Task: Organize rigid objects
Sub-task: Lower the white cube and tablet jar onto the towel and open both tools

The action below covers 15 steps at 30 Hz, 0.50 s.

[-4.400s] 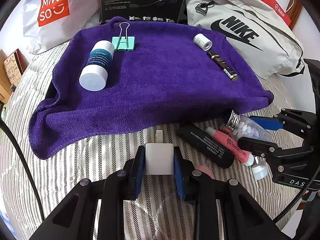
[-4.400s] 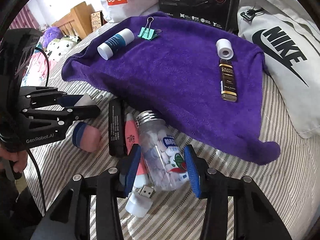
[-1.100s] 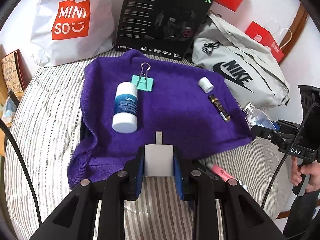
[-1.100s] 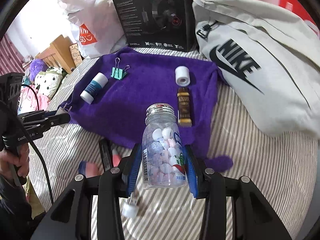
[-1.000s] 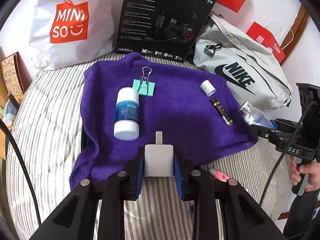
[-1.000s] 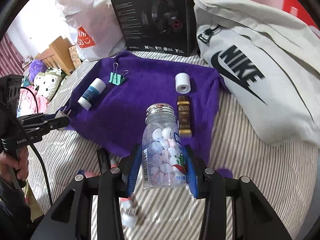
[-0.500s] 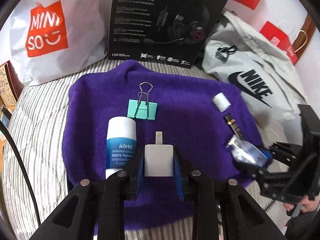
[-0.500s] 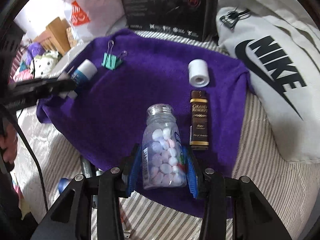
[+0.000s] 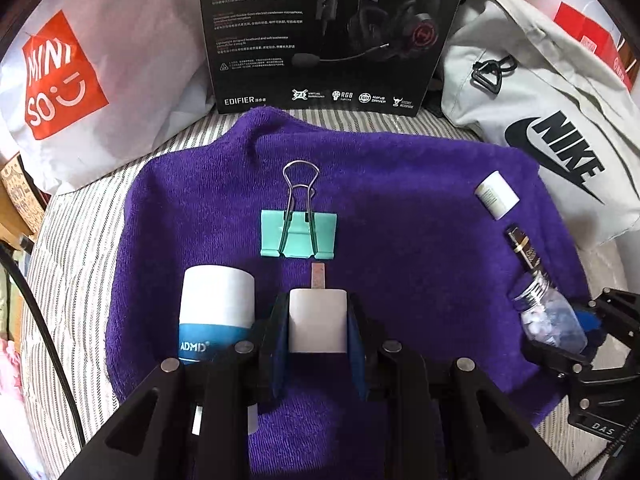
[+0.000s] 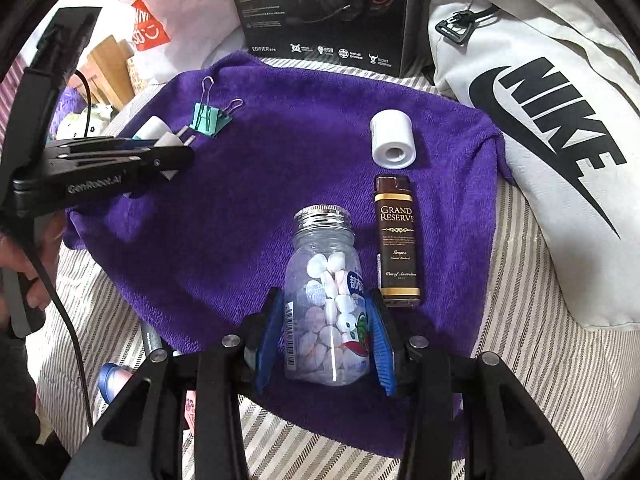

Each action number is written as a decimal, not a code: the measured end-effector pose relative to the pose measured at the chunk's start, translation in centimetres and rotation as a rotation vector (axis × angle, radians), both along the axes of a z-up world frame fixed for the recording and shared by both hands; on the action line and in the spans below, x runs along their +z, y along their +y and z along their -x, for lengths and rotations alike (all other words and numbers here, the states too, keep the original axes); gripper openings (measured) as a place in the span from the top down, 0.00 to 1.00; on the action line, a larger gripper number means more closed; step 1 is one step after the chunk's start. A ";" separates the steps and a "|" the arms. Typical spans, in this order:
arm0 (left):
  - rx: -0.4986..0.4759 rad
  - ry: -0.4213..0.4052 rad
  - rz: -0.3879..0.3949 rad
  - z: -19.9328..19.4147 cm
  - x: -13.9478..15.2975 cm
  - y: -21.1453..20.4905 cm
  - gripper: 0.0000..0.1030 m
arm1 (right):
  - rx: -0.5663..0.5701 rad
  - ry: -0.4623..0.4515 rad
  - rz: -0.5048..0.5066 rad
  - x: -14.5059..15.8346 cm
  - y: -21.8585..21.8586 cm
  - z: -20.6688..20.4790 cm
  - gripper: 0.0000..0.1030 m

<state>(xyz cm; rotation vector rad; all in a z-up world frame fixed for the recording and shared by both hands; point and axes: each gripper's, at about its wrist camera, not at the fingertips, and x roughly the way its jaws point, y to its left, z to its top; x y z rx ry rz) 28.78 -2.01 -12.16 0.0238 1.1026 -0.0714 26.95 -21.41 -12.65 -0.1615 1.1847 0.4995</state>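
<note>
My left gripper [image 9: 317, 326] is shut on a white plug adapter [image 9: 317, 320], low over the purple towel [image 9: 400, 248], just behind a teal binder clip [image 9: 298, 234] and right of a white and blue tube [image 9: 216, 312]. My right gripper [image 10: 325, 334] is shut on a clear candy bottle [image 10: 326, 300] over the towel's near right part, left of a brown lighter [image 10: 397, 240]. A white roll [image 10: 393, 138] lies beyond the lighter. The right gripper and its bottle [image 9: 550, 320] show in the left wrist view; the left gripper [image 10: 176, 148] shows in the right wrist view.
A black headset box [image 9: 328, 32], a white Miniso bag [image 9: 80, 72] and a grey Nike bag [image 9: 560, 120] ring the towel's far side. More items, one blue and pink [image 10: 114, 376], lie on the striped bedding [image 10: 520, 360] off the towel's near left edge.
Both grippers have moved forward and down over the towel with their loads. The left now sits close behind the binder clip; the right holds the bottle beside the lighter.
</note>
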 end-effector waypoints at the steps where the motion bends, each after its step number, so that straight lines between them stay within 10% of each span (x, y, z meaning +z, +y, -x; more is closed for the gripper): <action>1: -0.003 -0.002 -0.009 0.0 0.0 -0.1 0.75 | 0.001 -0.006 0.004 0.0 0.1 0.1 0.60; 15: 0.019 0.000 -0.037 1.4 -0.1 -0.6 0.67 | 0.028 -0.020 -0.004 0.0 0.2 0.1 0.57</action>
